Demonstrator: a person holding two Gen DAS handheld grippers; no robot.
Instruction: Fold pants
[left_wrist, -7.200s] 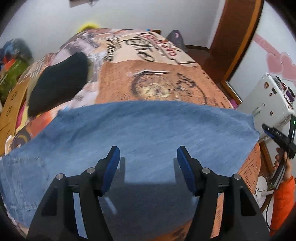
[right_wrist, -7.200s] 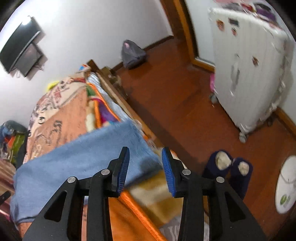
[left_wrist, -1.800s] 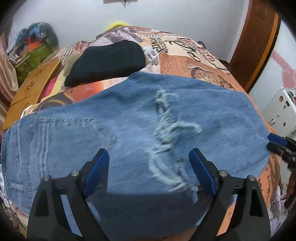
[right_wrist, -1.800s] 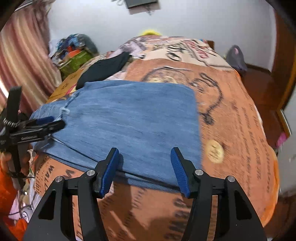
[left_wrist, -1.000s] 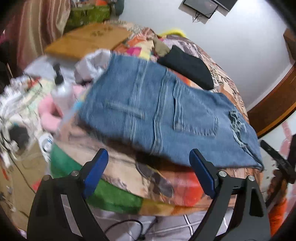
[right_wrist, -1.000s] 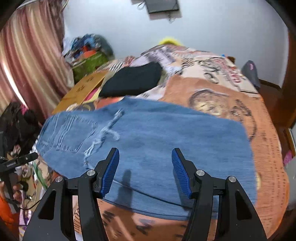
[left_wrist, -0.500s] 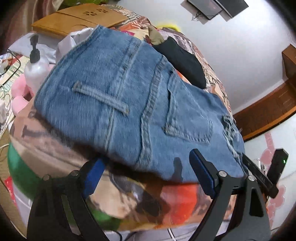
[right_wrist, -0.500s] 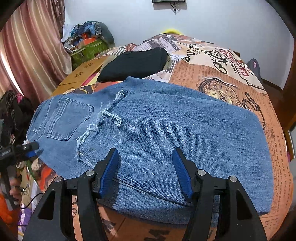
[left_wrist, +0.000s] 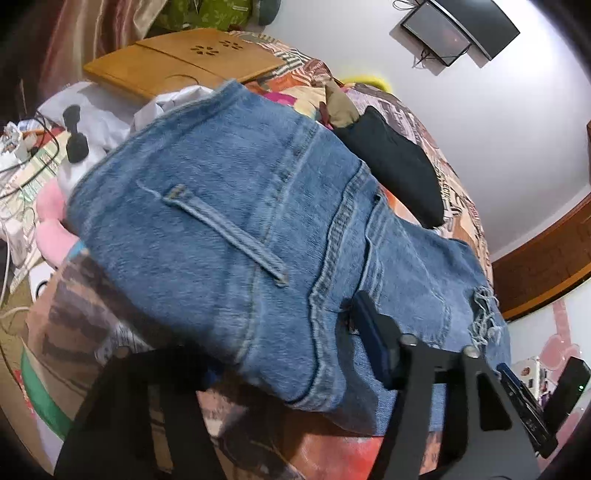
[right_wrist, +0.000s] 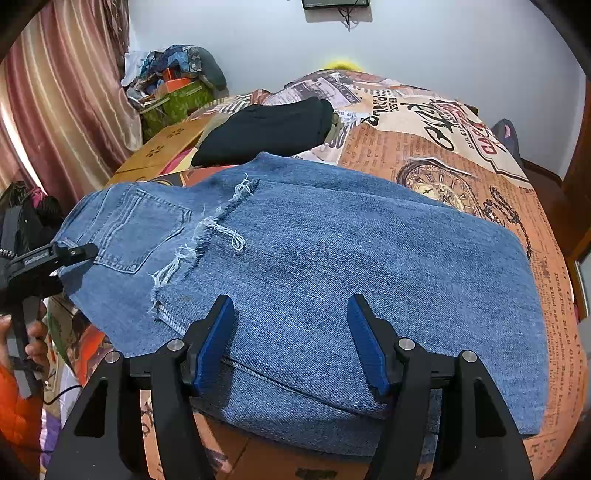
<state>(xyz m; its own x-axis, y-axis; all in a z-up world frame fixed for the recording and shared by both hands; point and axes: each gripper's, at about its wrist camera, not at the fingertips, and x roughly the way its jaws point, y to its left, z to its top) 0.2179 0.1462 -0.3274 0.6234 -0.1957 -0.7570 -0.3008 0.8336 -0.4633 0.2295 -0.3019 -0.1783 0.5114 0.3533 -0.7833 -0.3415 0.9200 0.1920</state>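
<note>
Blue jeans (right_wrist: 369, 251) lie folded in half across the printed bedspread (right_wrist: 461, 166), waist and back pocket to the left, frayed hem on top. My right gripper (right_wrist: 291, 339) hovers open over their near edge, its jaws opening a little, nothing pinched. In the left wrist view the jeans (left_wrist: 221, 206) fill the frame, waist end nearest. My left gripper (left_wrist: 280, 343) straddles the waist's near corner with jaws closing. One finger (left_wrist: 373, 339) rests on the denim; the other is hidden under the cloth. The left gripper (right_wrist: 55, 258) also shows at the waist.
A black folded garment (right_wrist: 266, 125) lies beyond the jeans, and a wooden board (right_wrist: 162, 147) to its left. Off the bed's end are a pump bottle (left_wrist: 75, 147), cables and a pink object (left_wrist: 51, 221). A hand (right_wrist: 33, 343) in an orange sleeve holds the left gripper.
The left gripper has pushed in onto the jeans' waist corner and its jaws have narrowed; one finger is now under the denim. The right gripper has barely moved.
</note>
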